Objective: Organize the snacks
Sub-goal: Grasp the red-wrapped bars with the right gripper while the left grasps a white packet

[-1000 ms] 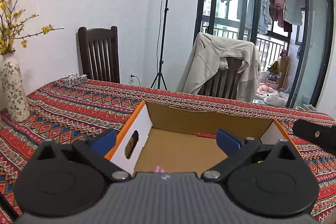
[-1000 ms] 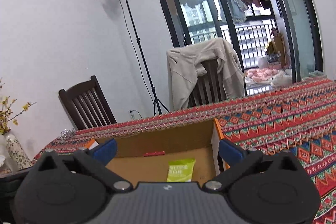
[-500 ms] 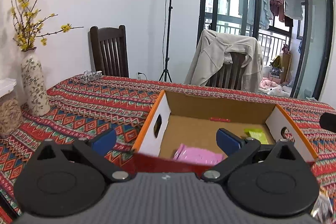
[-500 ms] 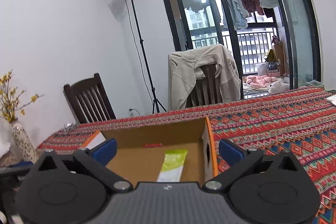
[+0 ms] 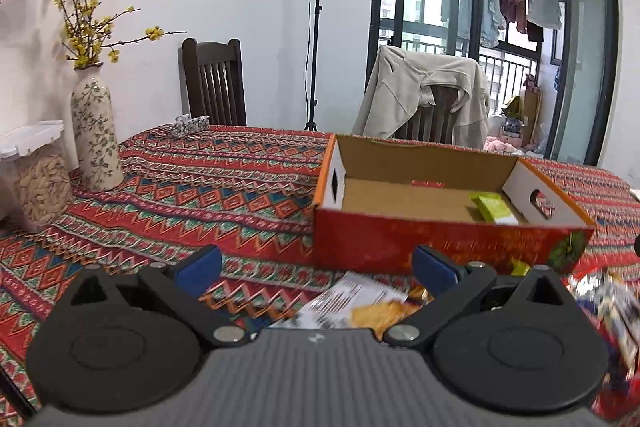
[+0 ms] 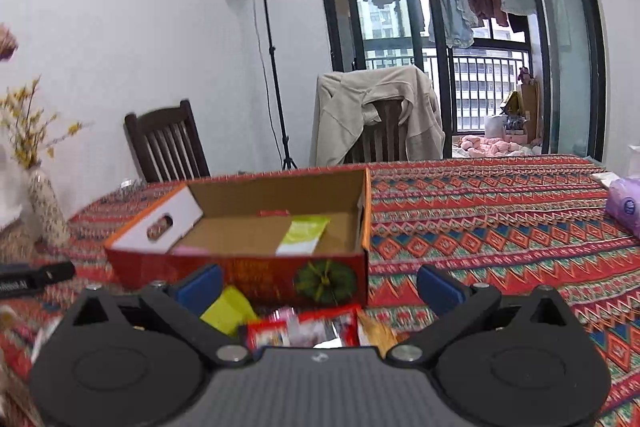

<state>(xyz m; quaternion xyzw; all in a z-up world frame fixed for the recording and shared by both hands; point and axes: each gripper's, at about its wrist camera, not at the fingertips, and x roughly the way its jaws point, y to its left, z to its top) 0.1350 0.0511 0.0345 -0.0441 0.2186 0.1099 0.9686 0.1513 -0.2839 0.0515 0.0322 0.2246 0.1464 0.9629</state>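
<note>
Both grippers pulled back from open red-and-orange cardboard box point(image 5: 448, 227) since a second ago; loose packets now in view before it, so next pick likely. Left gripper point(image 5: 316, 265) wide open, empty. Pink packet point(image 6: 191, 249), green-white sachet point(image 6: 304, 235) lie inside box. Right gripper point(image 6: 318, 285) wide open, empty, above red-white wrapped snack point(image 6: 304, 329). Print too blurred to read.

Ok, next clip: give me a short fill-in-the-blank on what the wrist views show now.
1. The green packet lies inside the ____ box.
2. The left gripper and right gripper both have jaws that are ____.
3. The loose snacks lie on the table ____ the box.
4. The vase holds ____ flowers.

Missing: cardboard; open; outside; yellow
</note>
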